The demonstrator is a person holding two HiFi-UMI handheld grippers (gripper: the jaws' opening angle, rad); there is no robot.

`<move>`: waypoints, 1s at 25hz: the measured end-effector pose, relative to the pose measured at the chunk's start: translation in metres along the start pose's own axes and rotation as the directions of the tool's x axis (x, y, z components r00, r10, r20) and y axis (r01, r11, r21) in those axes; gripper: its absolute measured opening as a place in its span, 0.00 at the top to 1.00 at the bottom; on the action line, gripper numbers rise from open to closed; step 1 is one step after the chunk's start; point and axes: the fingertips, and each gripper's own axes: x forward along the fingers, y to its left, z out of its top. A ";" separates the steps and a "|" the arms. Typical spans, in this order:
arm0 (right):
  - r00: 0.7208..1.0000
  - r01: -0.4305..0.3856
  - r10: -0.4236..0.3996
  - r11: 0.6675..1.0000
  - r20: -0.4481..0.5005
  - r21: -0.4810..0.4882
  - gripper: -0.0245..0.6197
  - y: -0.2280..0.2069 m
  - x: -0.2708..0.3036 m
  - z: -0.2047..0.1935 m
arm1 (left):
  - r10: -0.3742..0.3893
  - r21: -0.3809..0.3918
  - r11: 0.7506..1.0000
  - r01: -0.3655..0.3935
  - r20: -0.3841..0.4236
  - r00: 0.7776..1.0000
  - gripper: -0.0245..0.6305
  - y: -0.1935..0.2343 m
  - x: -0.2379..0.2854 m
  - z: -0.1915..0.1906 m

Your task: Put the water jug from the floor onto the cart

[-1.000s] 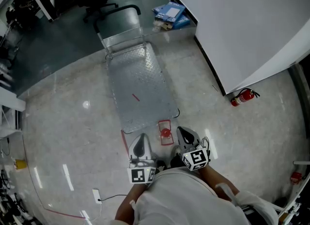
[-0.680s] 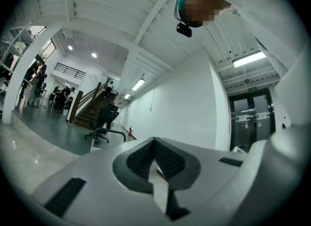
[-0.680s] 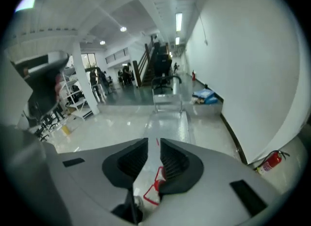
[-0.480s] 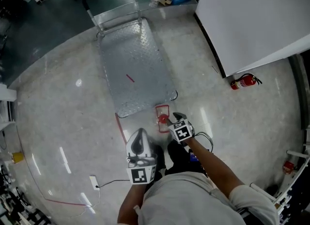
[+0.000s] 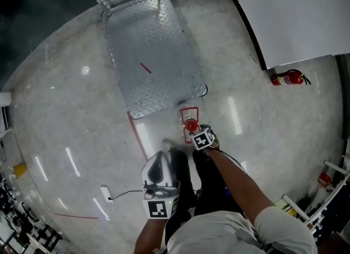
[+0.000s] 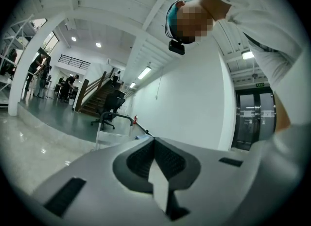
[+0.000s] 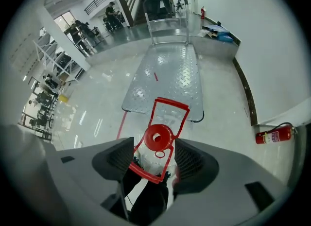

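The water jug (image 7: 158, 136) stands on the floor (image 5: 76, 122) at 6 o'clock of the cart (image 5: 153, 56), just off the cart's near edge. The right gripper (image 5: 198, 136) points steeply down over it. Its jaws have just been opening and stand wide on either side of the jug's red cap and handle frame, without clamping them. At 7 o'clock of the jug, the left gripper (image 6: 154, 147) has its jaws pressed together on nothing.

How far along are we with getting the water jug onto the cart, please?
Nothing done: the water jug stands on the floor before the cart. In hand: the right gripper, jaws just opening, has the red handle between them, ungripped. Remaining: grip, lift, place.
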 end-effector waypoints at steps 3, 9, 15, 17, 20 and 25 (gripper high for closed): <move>1.000 0.013 -0.013 1.000 -0.002 0.024 0.57 -0.007 0.022 0.001 | 0.019 -0.016 1.000 -0.019 -0.013 1.000 0.96 0.010 0.000 -0.014; 1.000 0.015 -0.015 1.000 -0.026 0.013 0.56 -0.003 0.049 0.002 | 0.040 -0.040 0.998 -0.041 -0.037 0.999 0.96 0.019 0.000 -0.034; 0.997 0.055 -0.054 0.998 -0.062 0.017 0.55 -0.006 0.072 -0.002 | 0.059 -0.047 0.997 -0.061 -0.058 0.997 0.96 0.027 -0.006 -0.045; 0.997 0.048 -0.046 0.999 -0.064 0.022 0.55 -0.007 0.076 -0.002 | 0.066 -0.051 0.996 -0.069 -0.061 0.996 0.96 0.030 -0.009 -0.047; 0.998 0.043 -0.042 0.999 -0.038 0.020 0.53 -0.007 0.076 0.002 | 0.080 -0.056 0.995 -0.084 -0.067 0.995 0.96 0.035 -0.013 -0.053; 0.998 0.059 -0.059 0.998 -0.034 -0.006 0.54 -0.009 0.069 -0.007 | 0.091 -0.058 0.994 -0.094 -0.055 0.994 0.96 0.031 -0.015 -0.054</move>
